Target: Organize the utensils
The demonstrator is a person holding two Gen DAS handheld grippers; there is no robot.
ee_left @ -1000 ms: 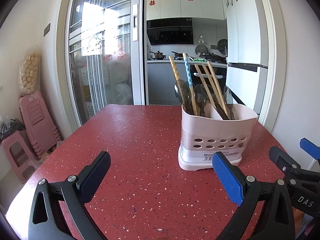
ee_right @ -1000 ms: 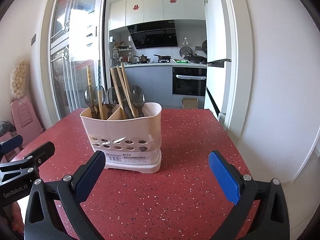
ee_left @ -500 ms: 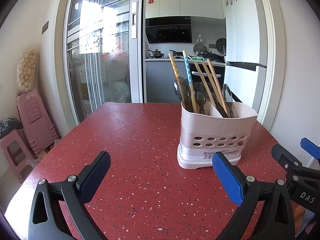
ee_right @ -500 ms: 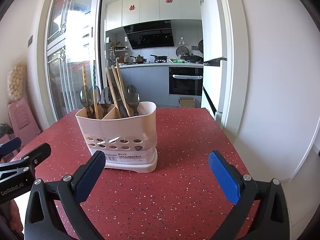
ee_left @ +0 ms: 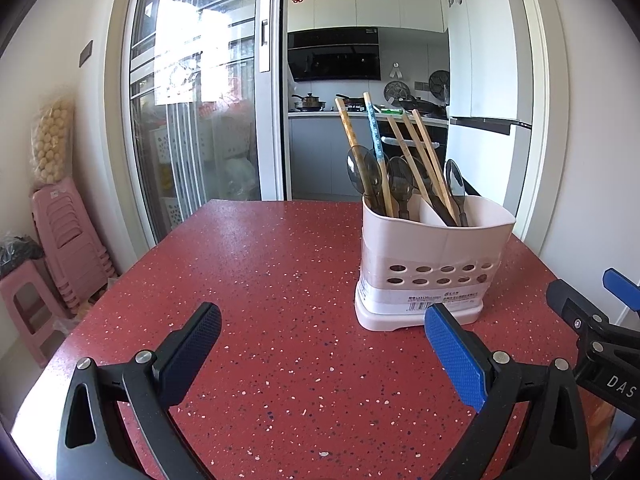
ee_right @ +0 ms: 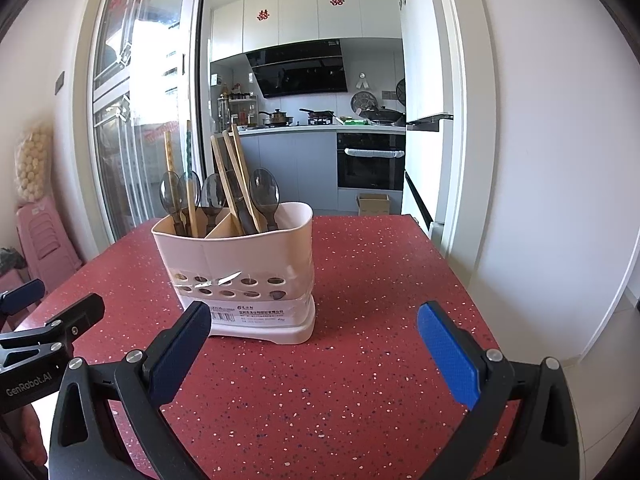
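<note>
Holder upright on tabletop, both tongs apart and empty

Holder (ee_left: 434, 262) stands on the red tabletop (ee_left: 280, 280), spoons (ee_right: 262, 194) and chopsticks (ee_left: 420, 160) mixed across its divider. Left tongs (ee_left: 322, 350) and right tongs (ee_right: 314, 344) gape wide before it. Pulling a leaning chopstick could tip the light holder. Only the right view shows torn tape on the holder's front

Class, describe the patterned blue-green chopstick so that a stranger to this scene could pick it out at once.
Start at the red speckled table and find the pale pink utensil holder standing on it. Look in its left compartment, among the dark spoons. The blue-green chopstick is the only coloured stick; all the others are plain wood.
</note>
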